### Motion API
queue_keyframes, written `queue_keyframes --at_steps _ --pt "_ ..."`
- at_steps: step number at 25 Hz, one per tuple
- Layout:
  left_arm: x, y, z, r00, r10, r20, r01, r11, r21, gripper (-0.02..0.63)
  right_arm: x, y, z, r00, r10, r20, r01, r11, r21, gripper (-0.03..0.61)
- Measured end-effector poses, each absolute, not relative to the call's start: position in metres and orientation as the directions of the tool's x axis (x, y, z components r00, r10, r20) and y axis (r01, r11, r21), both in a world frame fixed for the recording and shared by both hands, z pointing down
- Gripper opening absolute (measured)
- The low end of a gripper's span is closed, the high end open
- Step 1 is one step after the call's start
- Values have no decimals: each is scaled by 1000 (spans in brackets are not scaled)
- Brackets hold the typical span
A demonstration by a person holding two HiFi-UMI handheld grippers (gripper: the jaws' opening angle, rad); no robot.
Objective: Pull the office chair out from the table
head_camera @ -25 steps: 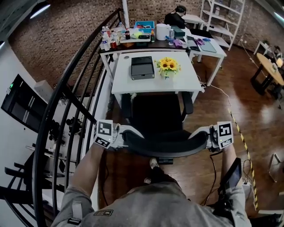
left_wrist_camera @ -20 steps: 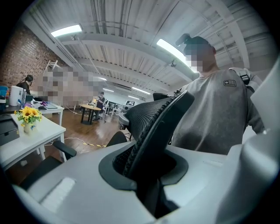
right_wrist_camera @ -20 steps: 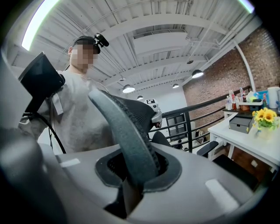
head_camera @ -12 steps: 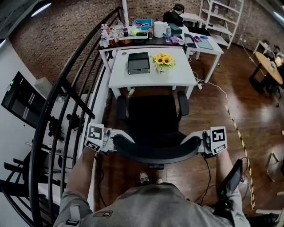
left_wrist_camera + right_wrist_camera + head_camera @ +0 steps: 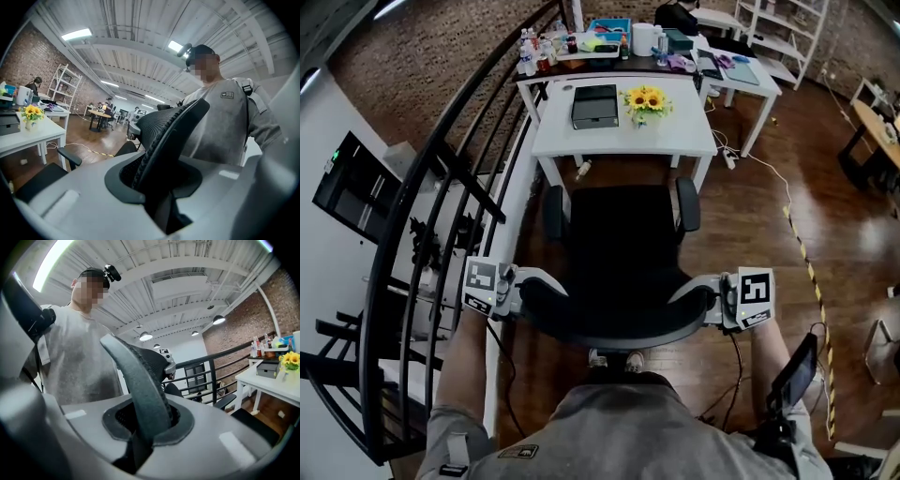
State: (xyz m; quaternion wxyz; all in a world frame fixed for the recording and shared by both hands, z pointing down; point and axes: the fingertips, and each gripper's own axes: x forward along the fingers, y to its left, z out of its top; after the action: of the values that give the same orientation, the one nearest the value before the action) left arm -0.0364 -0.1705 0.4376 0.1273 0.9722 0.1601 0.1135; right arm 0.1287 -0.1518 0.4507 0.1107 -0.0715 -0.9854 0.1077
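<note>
Head view: looking steeply down on a black office chair point(image 5: 619, 248), seat out from under the white bench point(image 5: 572, 141) and close in front of its near edge, on a dark wooden floor point(image 5: 750, 234). Both armrests point(image 5: 687, 203) clear of the bench top. Curved backrest point(image 5: 614, 328) nearest the person, held at its two ends. Left gripper point(image 5: 523, 292) at the backrest's left end, marker cube outward; right gripper point(image 5: 711, 307) at the right end, likewise.

Left gripper view: mesh edge of the backrest lodged in the gap between the jaws, pads against it on both sides, jaws easing open at this moment with the chair between them. Right gripper view: jaws clamped on the opposite edge of the backrest, rim pinched in the notch.

On the bench: a black box point(image 5: 593, 105) and, just beside it to the right, a vase of sunflowers point(image 5: 645, 99). Beyond the bench's far edge, a darker table point(image 5: 609, 82) crowded with bottles and containers. Black metal railing point(image 5: 441, 187) along the chair's left. Yellow-and-black tape point(image 5: 811, 272) across the floor at the right. Shoe tips point(image 5: 630, 359) showing beneath the backrest.
</note>
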Motion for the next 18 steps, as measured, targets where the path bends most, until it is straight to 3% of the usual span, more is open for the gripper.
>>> queue_keyframes --at_steps 18 --pt "-56 -66 437 916 366 163 324 -917 234 66 111 -43 452 -973 127 192 76 965 -252 52"
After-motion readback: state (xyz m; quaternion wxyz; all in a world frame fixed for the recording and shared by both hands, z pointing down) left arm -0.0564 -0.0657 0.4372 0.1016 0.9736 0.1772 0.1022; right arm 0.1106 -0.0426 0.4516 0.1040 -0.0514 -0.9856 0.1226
